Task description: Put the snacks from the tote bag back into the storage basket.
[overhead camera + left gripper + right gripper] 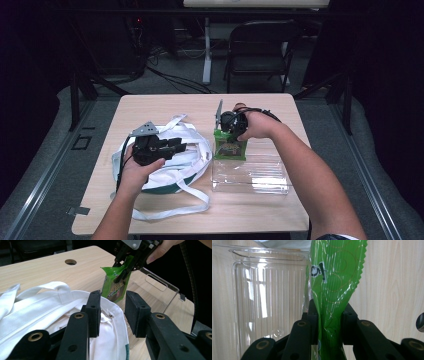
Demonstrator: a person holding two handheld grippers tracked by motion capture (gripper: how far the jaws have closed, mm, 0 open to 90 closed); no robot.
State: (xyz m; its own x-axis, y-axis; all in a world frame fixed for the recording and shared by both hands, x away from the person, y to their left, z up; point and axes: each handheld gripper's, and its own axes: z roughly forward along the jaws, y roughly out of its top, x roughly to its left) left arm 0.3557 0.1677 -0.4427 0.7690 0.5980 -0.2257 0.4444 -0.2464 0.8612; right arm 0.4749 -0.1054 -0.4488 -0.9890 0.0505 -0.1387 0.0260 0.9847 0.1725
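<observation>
High view: at the near left of the wooden table (260, 210), a white cloth bag (192, 165) is overhung by the left gripper (176, 146), whose jaws are held apart with nothing between them. Just right, a clear plastic tray (250, 177) is laid flat. Above its far left corner, a green packet (230, 149) is pinched by its top edge in the right gripper (226, 131).

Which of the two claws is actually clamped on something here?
The right claw: its jaws pinch the green snack packet above the clear plastic tray. The left claw stands open over the white tote bag's rim, gripping nothing.
</observation>
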